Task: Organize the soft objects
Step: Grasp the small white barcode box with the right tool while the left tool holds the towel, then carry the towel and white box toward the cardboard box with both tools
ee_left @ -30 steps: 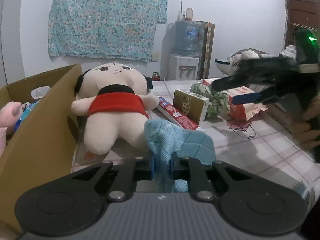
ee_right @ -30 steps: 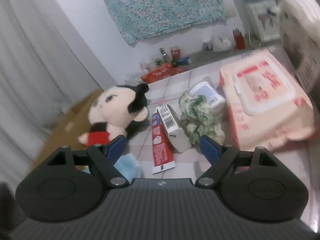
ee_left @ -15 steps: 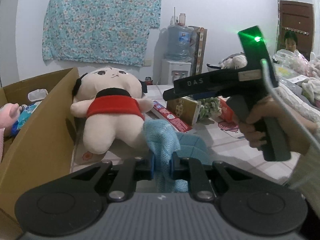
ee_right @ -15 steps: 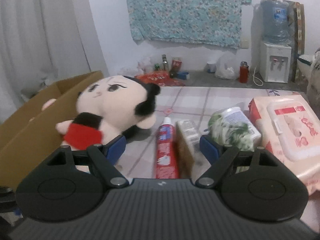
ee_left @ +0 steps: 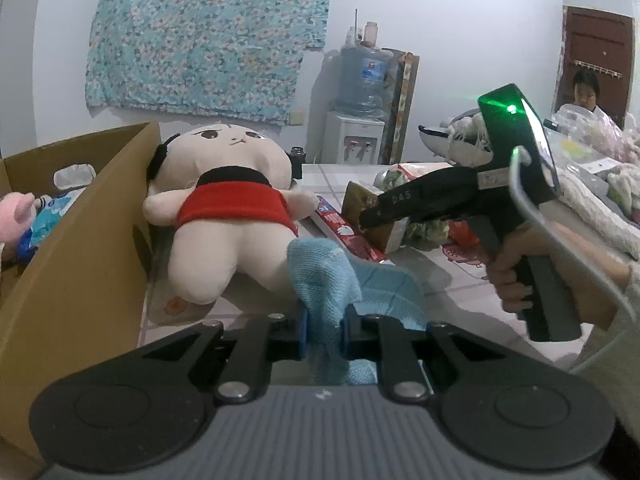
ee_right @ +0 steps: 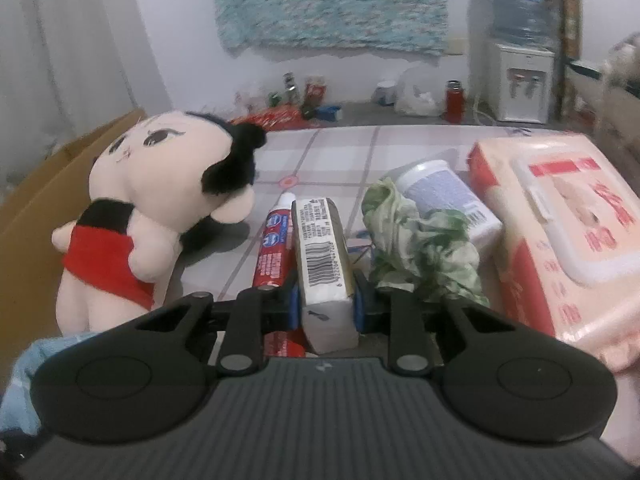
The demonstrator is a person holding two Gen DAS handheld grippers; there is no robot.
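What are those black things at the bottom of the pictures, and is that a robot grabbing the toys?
No robot here. A person holds two grabbing tools, one in each hand, and each tool carries a small camera looking out along its jaws. So each picture is what one tool sees.

The left gripper has its jaws shut on a blue cloth. In that same picture you can see the person's other hand holding the second tool.

The right gripper has its jaws closed on a small paper-wrapped pack.

On the table lie a plush doll in a red top, a toothpaste tube, a green crumpled cloth, a white jar and a pack of wipes. A cardboard box stands beside the doll.
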